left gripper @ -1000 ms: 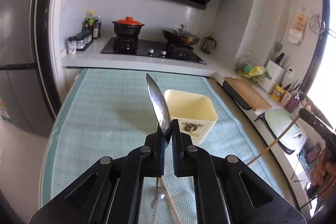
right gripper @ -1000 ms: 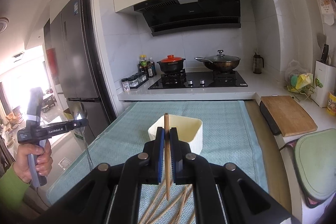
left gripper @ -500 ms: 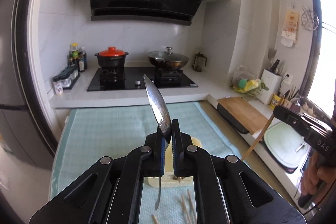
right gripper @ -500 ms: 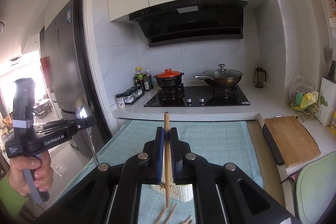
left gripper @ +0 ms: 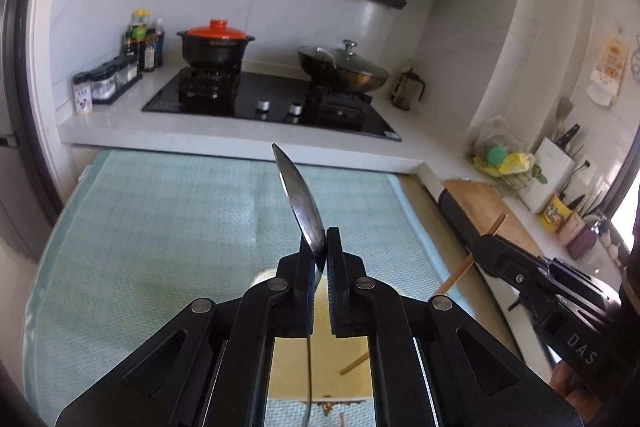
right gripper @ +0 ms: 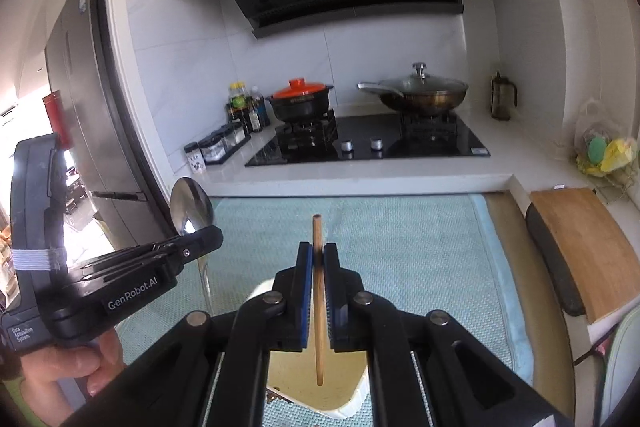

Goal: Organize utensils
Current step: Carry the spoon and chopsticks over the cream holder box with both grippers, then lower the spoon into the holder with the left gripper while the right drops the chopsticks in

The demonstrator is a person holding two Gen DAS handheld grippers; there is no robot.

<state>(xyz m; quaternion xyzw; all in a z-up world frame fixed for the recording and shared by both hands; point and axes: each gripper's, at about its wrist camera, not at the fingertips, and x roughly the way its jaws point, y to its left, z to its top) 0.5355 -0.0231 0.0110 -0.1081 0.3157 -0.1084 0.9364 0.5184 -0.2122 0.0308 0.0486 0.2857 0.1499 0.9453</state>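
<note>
My left gripper [left gripper: 319, 243] is shut on a steel spoon [left gripper: 298, 193], bowl pointing up, handle hanging down over the open cream utensil holder [left gripper: 320, 371]. My right gripper [right gripper: 319, 259] is shut on a wooden chopstick [right gripper: 318, 307], held upright with its lower end inside the cream holder [right gripper: 304, 383]. The right gripper and its chopstick [left gripper: 464, 263] show at the right of the left wrist view. The left gripper with the spoon [right gripper: 191, 205] shows at the left of the right wrist view.
The holder stands on a pale green mat [left gripper: 160, 227]. Behind is a counter with a black hob [right gripper: 372, 143], a red-lidded pot [right gripper: 300, 99] and a lidded wok [right gripper: 424, 93]. A wooden cutting board [right gripper: 584, 243] lies right. A fridge [right gripper: 76, 87] stands left.
Both grippers have moved forward and over the cream holder. It now lies right below the fingers, with the spoon handle and the chopstick end over or in it.
</note>
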